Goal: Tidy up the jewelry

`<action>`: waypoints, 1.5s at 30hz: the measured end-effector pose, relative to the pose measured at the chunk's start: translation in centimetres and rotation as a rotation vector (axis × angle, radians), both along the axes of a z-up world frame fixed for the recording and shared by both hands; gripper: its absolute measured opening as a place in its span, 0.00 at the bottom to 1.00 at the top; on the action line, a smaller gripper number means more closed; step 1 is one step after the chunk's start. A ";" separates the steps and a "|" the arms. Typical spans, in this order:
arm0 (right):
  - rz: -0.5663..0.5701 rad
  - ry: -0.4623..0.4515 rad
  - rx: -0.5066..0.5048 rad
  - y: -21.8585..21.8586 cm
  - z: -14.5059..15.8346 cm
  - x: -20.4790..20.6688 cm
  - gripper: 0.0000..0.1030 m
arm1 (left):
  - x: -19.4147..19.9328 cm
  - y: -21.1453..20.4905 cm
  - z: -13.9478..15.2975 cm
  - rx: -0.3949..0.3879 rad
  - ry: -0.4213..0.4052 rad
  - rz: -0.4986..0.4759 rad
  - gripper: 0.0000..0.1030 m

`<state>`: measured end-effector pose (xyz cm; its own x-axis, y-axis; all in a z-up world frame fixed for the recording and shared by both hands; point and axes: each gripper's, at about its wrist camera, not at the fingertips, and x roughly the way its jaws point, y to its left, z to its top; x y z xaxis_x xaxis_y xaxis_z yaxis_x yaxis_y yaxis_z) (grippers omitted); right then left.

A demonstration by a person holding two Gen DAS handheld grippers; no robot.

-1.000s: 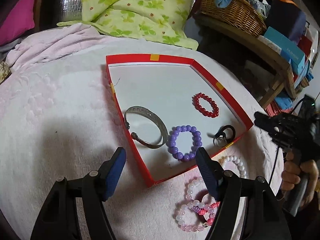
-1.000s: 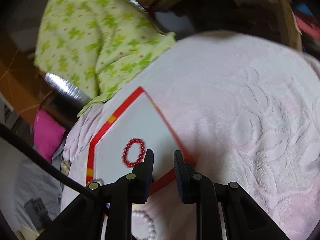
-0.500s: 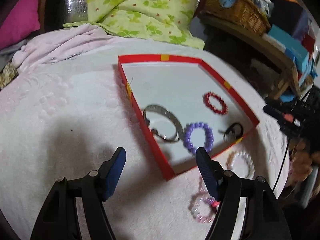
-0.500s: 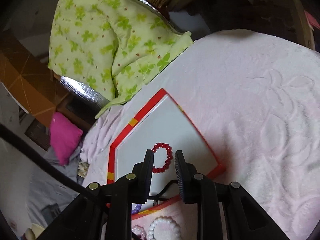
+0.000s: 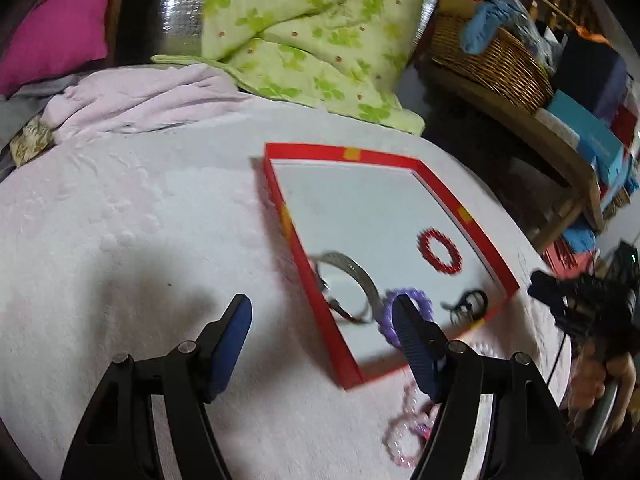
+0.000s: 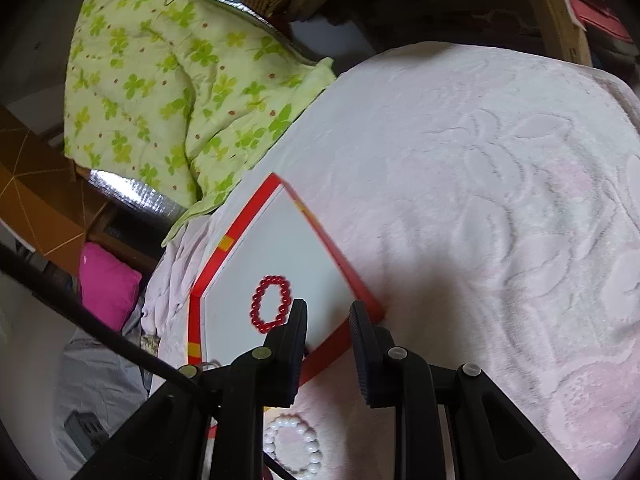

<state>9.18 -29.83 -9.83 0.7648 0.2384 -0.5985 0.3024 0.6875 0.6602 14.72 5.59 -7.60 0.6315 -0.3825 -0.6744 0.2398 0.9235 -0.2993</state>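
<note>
A shallow cardboard tray (image 5: 308, 258) with glossy red walls, yellow tape patches and a smooth pale floor sits on a pale pink plush blanket (image 5: 120, 240) embossed with leaf shapes. Inside it lie a round red bead bracelet (image 5: 439, 251), a curved silver metal bangle (image 5: 356, 276), a chunky purple bead bracelet (image 5: 416, 300) and a small dark looped piece (image 5: 468, 304), blurred. Outside the tray's near wall rest a translucent pink bead bracelet (image 5: 404, 436) and a white pearl-like bracelet (image 6: 292, 446). The left gripper (image 5: 320, 340), with ribbed blue pads, stands wide apart, holding nothing. The right gripper (image 6: 326, 316), black and ribbed, has only a narrow gap between its jaws, with nothing between them, above the tray's corner. A quilted green clover-print cover (image 5: 312, 28) and a woven wicker basket (image 5: 492, 68) lie beyond.
</note>
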 end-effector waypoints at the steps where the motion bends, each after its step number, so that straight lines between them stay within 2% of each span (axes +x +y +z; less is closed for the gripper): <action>1: 0.004 -0.003 -0.003 0.2 0.1 0.1 0.24 | 0.3 0.4 0.0 -0.024 0.003 0.015 0.71; 3: 0.012 -0.018 -0.005 0.5 0.4 0.0 0.24 | 0.7 0.6 -0.1 -0.030 0.011 0.029 0.71; 7: 0.069 -0.065 -0.049 2.1 1.9 0.6 0.24 | 1.3 1.8 -0.2 0.018 0.009 0.118 0.71; 11: 0.194 -0.080 -0.116 5.9 3.0 2.0 0.24 | 2.0 2.0 -0.9 0.063 0.025 0.128 0.71; 17: 0.230 -0.082 -0.130 8.7 2.9 2.8 0.24 | 3.4 1.1 -1.8 0.104 0.060 0.100 0.69; 20: 0.208 -0.080 -0.136 8.6 2.8 2.8 0.24 | 3.6 0.2 -1.9 0.137 0.055 0.071 0.68; 24: 0.171 -0.066 -0.089 7.0 2.1 2.5 0.24 | 3.0 -1.7 -2.0 0.265 0.007 0.034 0.68; 27: 0.156 -0.057 -0.053 6.0 1.8 2.5 0.24 | 3.0 -0.6 -1.5 0.219 0.008 0.064 0.68; 32: 0.143 -0.063 -0.068 4.9 2.5 1.8 0.24 | 1.6 1.4 -0.5 0.195 0.000 0.110 0.69; 35: 0.152 -0.057 -0.106 4.3 2.8 1.0 0.24 | -0.1 1.2 0.2 0.237 -0.038 0.075 0.70; 40: 0.183 -0.036 -0.156 3.3 2.7 -0.9 0.24 | -3.8 0.5 0.0 0.287 -0.056 -0.006 0.70; 45: 0.201 -0.024 -0.186 2.8 2.8 -2.7 0.24 | -5.9 0.5 -0.8 0.303 -0.028 -0.029 0.70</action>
<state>6.50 -27.00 -7.01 0.7277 0.2750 -0.6284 0.1330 0.8421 0.5226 8.77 6.13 -8.36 0.6434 -0.1844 -0.7430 0.2713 0.9625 -0.0039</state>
